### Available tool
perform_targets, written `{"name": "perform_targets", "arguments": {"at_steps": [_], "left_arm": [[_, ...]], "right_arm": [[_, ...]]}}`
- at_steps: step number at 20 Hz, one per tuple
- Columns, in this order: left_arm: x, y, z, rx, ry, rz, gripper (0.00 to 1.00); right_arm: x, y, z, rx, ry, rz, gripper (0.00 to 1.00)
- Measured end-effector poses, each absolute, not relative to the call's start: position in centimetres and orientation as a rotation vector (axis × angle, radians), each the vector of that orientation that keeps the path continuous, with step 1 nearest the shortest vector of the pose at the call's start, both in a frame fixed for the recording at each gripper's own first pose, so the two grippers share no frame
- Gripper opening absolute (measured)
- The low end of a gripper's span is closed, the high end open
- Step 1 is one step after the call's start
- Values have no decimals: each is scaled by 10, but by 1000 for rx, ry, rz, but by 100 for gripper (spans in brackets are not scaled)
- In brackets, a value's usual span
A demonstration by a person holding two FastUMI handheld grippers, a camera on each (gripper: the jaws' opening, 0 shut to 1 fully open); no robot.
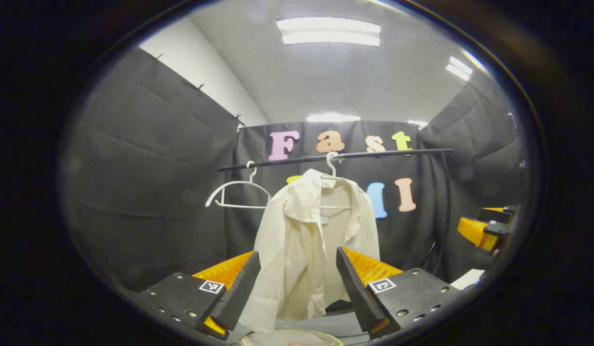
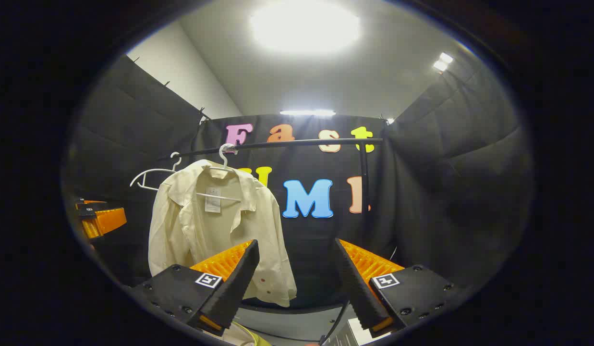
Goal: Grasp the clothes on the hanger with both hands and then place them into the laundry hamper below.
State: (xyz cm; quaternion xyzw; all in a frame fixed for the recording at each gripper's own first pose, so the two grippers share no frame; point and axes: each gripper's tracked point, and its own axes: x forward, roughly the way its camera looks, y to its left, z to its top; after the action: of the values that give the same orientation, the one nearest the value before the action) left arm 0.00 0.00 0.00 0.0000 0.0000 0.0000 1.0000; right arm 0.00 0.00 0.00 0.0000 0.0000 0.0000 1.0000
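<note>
I'm holding my left gripper (image 1: 297,269) with its fingers spread wide, nothing between them; the shirt (image 1: 312,240) is hanging straight ahead, framed in the gap but well apart from the tips. It's sitting on a white hanger (image 1: 331,166) hooked over the black rail (image 1: 373,154), collar open, hem drooping toward the bottom of the left gripper view. A second hanger (image 1: 236,192), bare, is hanging on the same rail just beside the shirt, on its left. A rounded pale rim (image 1: 292,336) is peeking in below my fingers; can't tell what it is.

My right gripper (image 2: 297,274) is also spread open, pinching nothing. In the right gripper view the shirt (image 2: 215,226) is hanging off to the left, partly behind my left-hand finger (image 2: 229,283). The rail's upright post (image 2: 365,182) is standing right of centre, between me and the back wall. Nothing is blocking the path to the shirt except the bare hanger (image 2: 152,175) next to it.

I'm seeing the other gripper (image 1: 489,226) at the right edge of the left gripper view, and at the left edge (image 2: 97,216) of the right one.
</note>
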Motion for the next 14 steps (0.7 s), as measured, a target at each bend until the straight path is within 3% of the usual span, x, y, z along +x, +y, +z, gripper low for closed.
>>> {"name": "perform_targets", "arguments": {"at_steps": [14], "left_arm": [[4,-20,3,19,-14,-30,92]], "right_arm": [[-5,-18,-1,16,5,-39,97]]}}
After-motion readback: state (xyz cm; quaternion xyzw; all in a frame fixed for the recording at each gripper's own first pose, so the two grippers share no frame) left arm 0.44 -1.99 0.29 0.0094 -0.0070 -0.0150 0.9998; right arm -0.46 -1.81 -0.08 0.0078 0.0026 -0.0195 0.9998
